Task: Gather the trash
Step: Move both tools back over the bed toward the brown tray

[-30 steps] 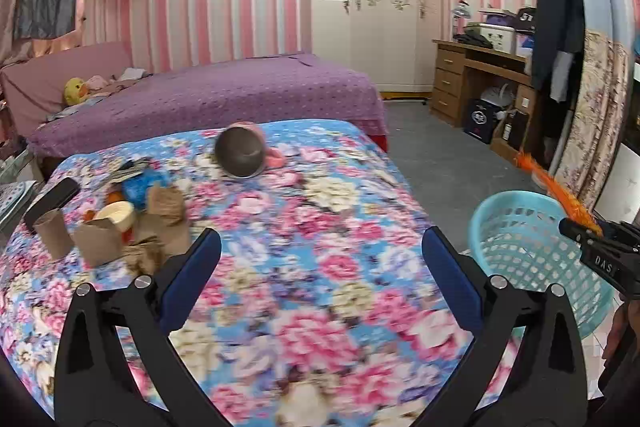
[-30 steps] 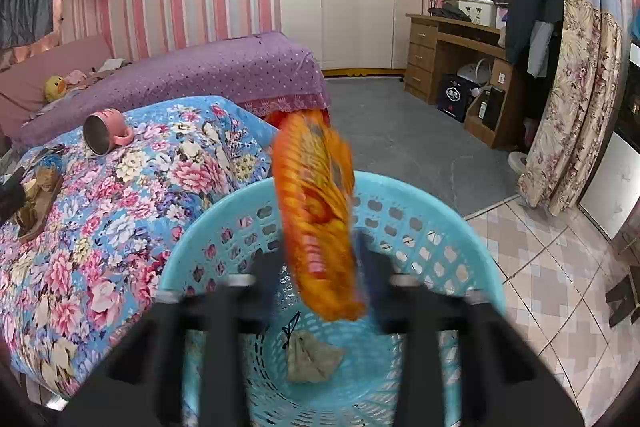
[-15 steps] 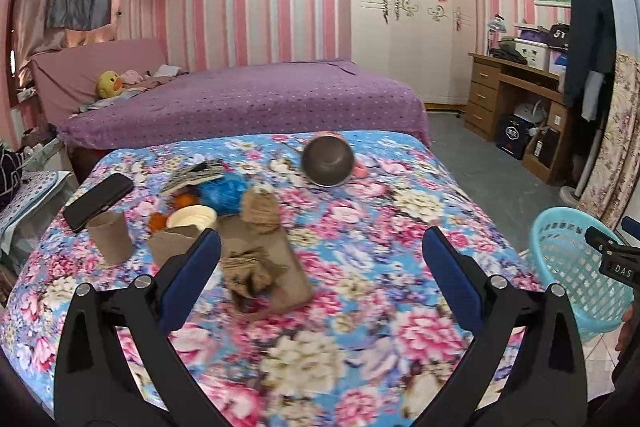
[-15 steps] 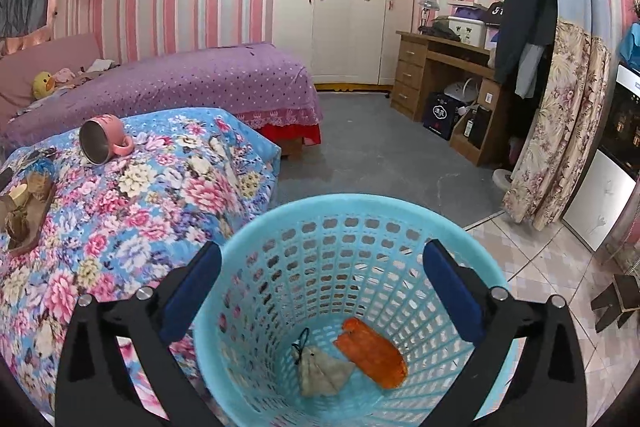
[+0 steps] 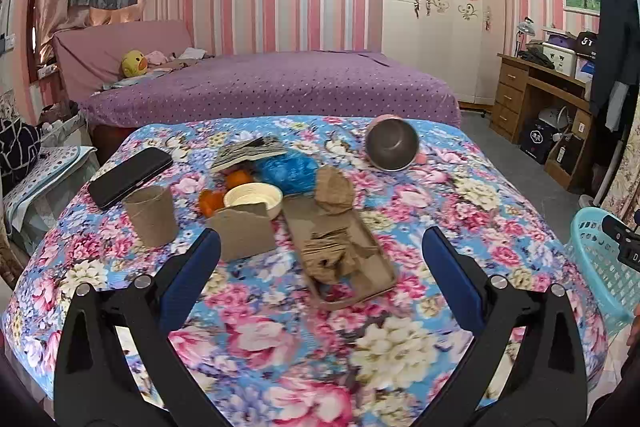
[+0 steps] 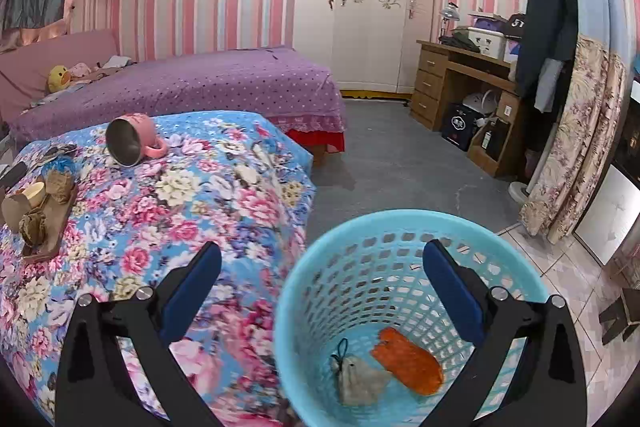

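Blue basket on the floor beside the flowery bed, with trash inside.

An orange wrapper and a grey crumpled bit lie at the bottom of it, just beside each other. The right gripper hangs over the basket rim, its jaws just opened wide, with nothing between them. The left gripper is spread wide too and holds nothing. It points at more trash on the flowery cover: a brown paper cup, a torn brown carton, crumpled brown paper on a brown tray and a blue plastic bag. A pink mug lies on its side behind them, near a black phone.
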Available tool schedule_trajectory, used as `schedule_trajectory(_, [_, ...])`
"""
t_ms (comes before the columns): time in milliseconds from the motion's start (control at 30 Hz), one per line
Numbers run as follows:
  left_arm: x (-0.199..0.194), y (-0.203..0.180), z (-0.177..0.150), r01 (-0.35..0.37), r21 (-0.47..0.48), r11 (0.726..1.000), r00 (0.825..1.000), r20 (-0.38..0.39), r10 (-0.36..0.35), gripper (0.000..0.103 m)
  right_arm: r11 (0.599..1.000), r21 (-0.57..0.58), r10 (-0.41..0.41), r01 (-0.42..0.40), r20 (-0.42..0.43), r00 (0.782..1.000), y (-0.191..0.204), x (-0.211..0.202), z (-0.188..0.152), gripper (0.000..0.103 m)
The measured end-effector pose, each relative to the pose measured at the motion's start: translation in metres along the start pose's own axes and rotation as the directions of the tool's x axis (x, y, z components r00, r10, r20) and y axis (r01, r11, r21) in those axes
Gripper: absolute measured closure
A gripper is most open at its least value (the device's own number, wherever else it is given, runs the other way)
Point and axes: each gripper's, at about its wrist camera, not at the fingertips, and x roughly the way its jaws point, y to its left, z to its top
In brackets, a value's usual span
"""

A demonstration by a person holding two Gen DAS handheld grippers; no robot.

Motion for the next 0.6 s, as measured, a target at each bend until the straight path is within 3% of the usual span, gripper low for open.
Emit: schedule_trajectory(600, [0.010,0.083,-0.007,-0.100,-0.070,0.992,0.994,-0.042,0.098,0.006,0.990,-0.087,0.113,-0.112,0.002,0.994,0.086,0.003,0.005,0.005])
